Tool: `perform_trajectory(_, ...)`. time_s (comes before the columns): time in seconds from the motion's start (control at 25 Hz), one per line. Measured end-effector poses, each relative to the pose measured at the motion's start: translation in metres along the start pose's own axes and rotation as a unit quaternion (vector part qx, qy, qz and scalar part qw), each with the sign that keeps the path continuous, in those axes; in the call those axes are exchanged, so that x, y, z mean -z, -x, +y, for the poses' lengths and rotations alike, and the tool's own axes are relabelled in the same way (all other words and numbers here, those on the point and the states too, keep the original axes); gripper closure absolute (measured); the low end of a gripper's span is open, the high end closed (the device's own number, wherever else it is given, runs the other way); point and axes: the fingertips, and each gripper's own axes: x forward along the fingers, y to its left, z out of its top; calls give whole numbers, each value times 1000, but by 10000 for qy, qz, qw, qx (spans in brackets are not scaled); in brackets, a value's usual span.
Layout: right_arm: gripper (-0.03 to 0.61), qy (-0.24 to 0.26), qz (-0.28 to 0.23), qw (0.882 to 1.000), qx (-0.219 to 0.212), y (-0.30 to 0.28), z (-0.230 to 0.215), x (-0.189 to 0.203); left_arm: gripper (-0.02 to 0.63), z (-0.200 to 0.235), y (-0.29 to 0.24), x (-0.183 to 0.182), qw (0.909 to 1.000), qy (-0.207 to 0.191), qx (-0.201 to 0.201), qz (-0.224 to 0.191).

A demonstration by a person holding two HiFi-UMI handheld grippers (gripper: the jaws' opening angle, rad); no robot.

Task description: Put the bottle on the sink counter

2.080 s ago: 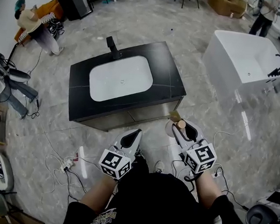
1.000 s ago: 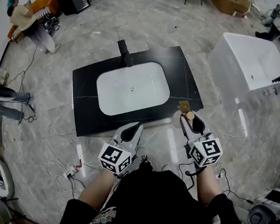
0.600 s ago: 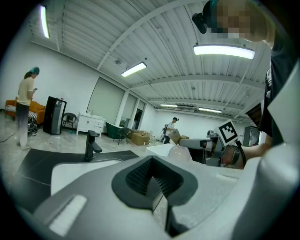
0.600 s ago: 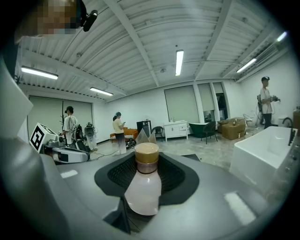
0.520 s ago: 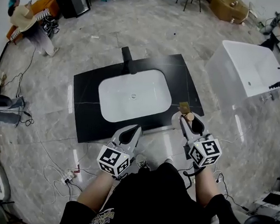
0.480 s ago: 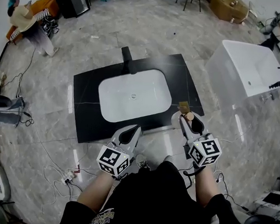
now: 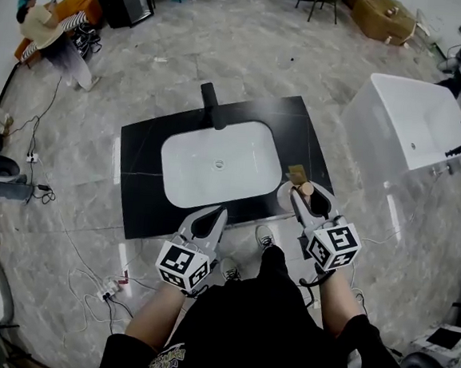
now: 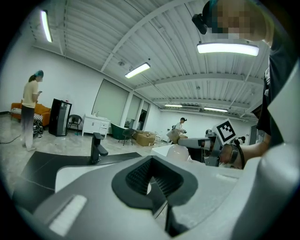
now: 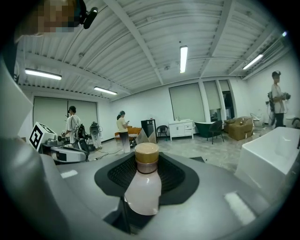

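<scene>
**Bottle gripped on the right, at the front right corner of the desk**

**Head view.** The desk [image 7: 141, 151] has a flat, matte black top with a rounded rectangular white basin [image 7: 220, 164] sunk into it. A black, blocky faucet [image 7: 211, 104] stands at its far edge. The floor is glossy grey marble, and a white bathtub [image 7: 413, 115] stands well apart to the right. The right hand-held gripper [image 7: 302, 195] holds the bottle [image 7: 287, 197], which overlaps the desk's front edge near the right corner. Whether it touches the top cannot be told. The left hand-held gripper [image 7: 212, 215] hangs over the floor, just short of the front edge. In the earliest frame the desk lay further ahead and the bottle was over bare floor. Since then the person has closed in.

**Left gripper view.** The left hand-held gripper [image 8: 151, 185] has its ribbed black pads closed together with nothing between them. This low angle shows the faucet [image 8: 97, 146] in side profile and the bottle [image 8: 180, 152] raised beside the other tool.

**Right gripper view.** The right hand-held gripper [image 9: 146, 174] is clamped on the bottle [image 9: 143, 190]. Only this view shows its make: a smooth, milky translucent body narrowing to a neck under a brown cap [image 9: 146, 153]. It stands upright between the ribbed pads.
</scene>
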Motion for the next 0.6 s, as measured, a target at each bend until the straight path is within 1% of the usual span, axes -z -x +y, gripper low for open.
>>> perform_trajectory(0.2, 413, 59, 30, 9997, -223, -18, -19, -8, 614, 2, -20, -7, 9998, 10, -183, -41)
perform_trajectory(0.6, 411, 120, 125, 9987, -485, -45, -61, -16, 614, -1, -61, -18, 9990, 34, -438, -70)
